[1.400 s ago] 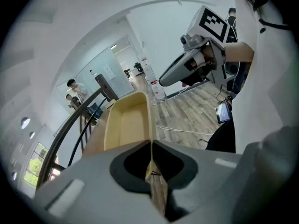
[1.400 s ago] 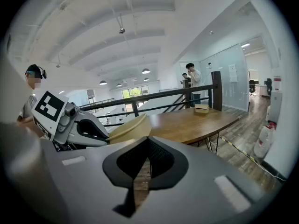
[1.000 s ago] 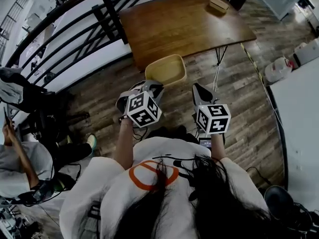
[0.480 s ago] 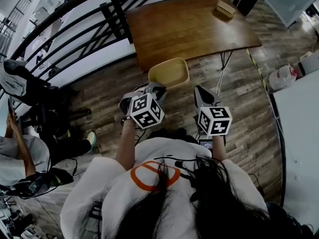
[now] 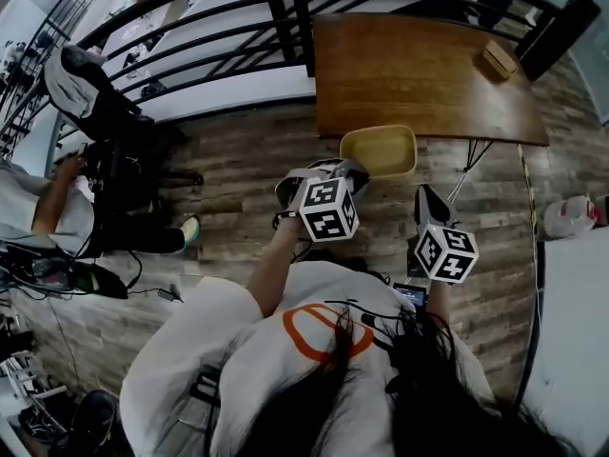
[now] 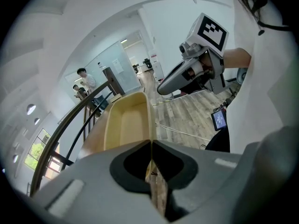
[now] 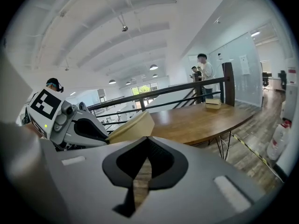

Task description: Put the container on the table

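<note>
A shallow yellow container (image 5: 379,150) hangs over the wood floor just short of the near edge of the brown wooden table (image 5: 419,74). My left gripper (image 5: 344,168) is shut on its near rim. In the left gripper view the container (image 6: 125,122) stretches away from the jaws, which pinch its wall at my left gripper (image 6: 150,143). My right gripper (image 5: 424,196) hovers to the right of the container, apart from it, shut with nothing in it. The right gripper view shows my right gripper (image 7: 146,140), the tilted container (image 7: 134,125) and the table (image 7: 196,120) beyond.
A small tan box (image 5: 499,58) lies at the table's far right corner. A black railing (image 5: 238,17) runs behind the table. A seated person (image 5: 48,208) and cables are at the left. A white jug (image 5: 576,215) and a white counter (image 5: 571,350) stand at the right.
The container, still held in my left gripper, has come closer to the table's near edge. The head view has swung, so the table now sits further right.
</note>
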Available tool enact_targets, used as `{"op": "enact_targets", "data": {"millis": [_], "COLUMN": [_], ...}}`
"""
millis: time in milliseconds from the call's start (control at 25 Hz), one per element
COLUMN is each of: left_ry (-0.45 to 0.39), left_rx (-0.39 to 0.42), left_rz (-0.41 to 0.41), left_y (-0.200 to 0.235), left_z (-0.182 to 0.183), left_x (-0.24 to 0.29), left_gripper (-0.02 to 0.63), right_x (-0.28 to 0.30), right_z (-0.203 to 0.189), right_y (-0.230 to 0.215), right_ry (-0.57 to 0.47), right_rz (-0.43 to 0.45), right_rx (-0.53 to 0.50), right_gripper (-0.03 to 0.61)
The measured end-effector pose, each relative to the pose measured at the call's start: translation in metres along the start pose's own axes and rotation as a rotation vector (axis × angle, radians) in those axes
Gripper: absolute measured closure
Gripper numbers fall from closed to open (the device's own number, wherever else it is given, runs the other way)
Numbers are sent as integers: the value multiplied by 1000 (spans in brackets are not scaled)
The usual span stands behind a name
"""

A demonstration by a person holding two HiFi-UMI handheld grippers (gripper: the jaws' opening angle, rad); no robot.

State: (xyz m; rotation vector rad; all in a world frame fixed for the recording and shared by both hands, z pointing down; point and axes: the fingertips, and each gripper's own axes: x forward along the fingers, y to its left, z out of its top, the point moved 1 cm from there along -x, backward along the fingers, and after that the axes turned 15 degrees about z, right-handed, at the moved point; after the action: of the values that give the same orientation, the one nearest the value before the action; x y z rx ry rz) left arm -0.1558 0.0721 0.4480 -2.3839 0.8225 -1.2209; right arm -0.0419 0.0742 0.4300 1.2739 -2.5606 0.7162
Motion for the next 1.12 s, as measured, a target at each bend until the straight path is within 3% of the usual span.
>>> {"op": "enact_targets", "data": {"millis": [240, 760, 1120], "left_ry": [22, 7, -19], "left_rx": [-10, 26, 41], "left_rz": [12, -22, -67], "left_y": [-1, -22, -21], "left_z": [10, 58, 69], "left_x": [15, 52, 78], "left_gripper": [600, 600, 600], "right_x": [2, -35, -37], "right_z": [5, -3, -15], "right_y": [-20, -76, -99], "right_ry": [7, -8, -5], "right_rz": [31, -9, -49], "right_rx": [-6, 54, 105], "right_gripper": [560, 560, 560]}}
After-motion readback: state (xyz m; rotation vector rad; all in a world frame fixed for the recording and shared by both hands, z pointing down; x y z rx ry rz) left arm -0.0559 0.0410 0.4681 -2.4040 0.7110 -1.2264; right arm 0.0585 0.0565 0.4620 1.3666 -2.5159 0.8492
